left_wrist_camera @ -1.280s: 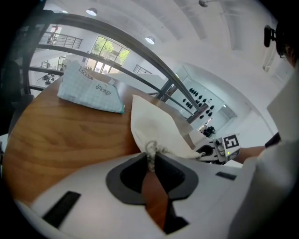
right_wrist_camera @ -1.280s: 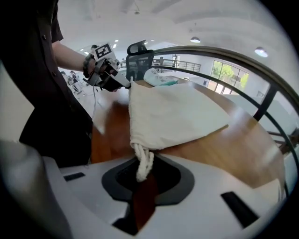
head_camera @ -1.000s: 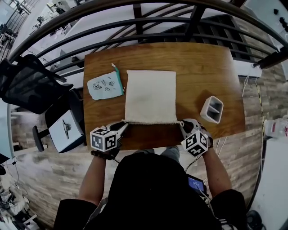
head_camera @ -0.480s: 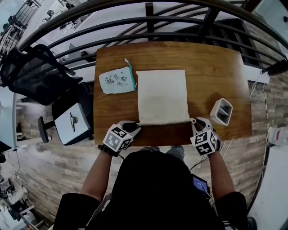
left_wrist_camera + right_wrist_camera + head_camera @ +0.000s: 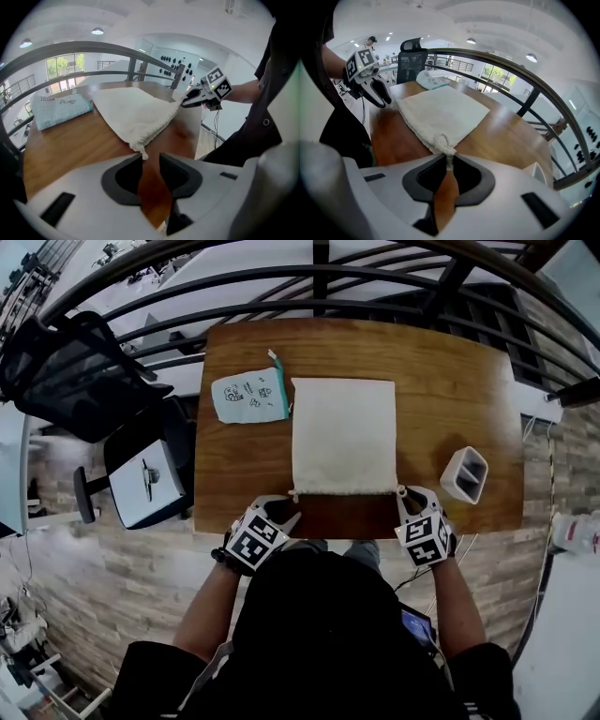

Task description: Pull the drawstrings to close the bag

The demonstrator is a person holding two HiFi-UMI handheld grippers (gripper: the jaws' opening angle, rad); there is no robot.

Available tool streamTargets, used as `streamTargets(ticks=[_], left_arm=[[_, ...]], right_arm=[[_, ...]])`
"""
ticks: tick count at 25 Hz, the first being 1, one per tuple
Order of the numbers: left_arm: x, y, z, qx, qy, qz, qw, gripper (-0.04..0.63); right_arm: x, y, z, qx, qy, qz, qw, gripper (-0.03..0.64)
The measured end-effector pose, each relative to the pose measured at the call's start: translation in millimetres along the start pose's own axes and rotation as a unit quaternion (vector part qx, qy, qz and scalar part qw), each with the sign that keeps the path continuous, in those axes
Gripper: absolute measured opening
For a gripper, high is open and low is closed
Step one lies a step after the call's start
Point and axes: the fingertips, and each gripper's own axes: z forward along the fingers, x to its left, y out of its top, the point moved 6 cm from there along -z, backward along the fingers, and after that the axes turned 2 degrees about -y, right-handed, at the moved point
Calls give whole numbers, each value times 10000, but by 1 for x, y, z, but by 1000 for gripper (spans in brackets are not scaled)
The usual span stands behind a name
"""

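While you stand at the near edge of the table [image 5: 441, 381], the cream cloth bag [image 5: 342, 432] lies flat at the table's middle. Its closed bottom points toward the table's far edge, and its gathered drawstring hem runs along the near side just ahead of you.

Your right gripper [image 5: 406, 495] sits at the table's near edge by the hem's right corner. In the right gripper view its jaws are pinched together on the right drawstring [image 5: 449, 161], which runs from a small loop at the bag's corner straight in between the pads.

Your left gripper [image 5: 285, 512] is at the table's near edge by the hem's left corner. Its jaws have just been opening, and they stand apart with a clear gap. The left drawstring end [image 5: 141, 151] hangs off the bag's corner right at the tip of one jaw, but the pads do not press on it and only bare table shows between them.

Toward the table's far left corner lies a pale blue pouch [image 5: 248, 397], close beside the bag. At the table's right side stands a white holder [image 5: 466, 474], well apart from the bag.
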Motion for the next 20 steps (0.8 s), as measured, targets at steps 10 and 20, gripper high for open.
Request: streamTargets(ticks=[10,20], left_arm=[[17,19,6,-181,740,-264,9967,140],[32,25,13,56,1297,-635,9895,162]], right_arm=[[7,2,-6,-1,157,-250,9996,43],[4,0,-7,-57,281,-280,9992,43]])
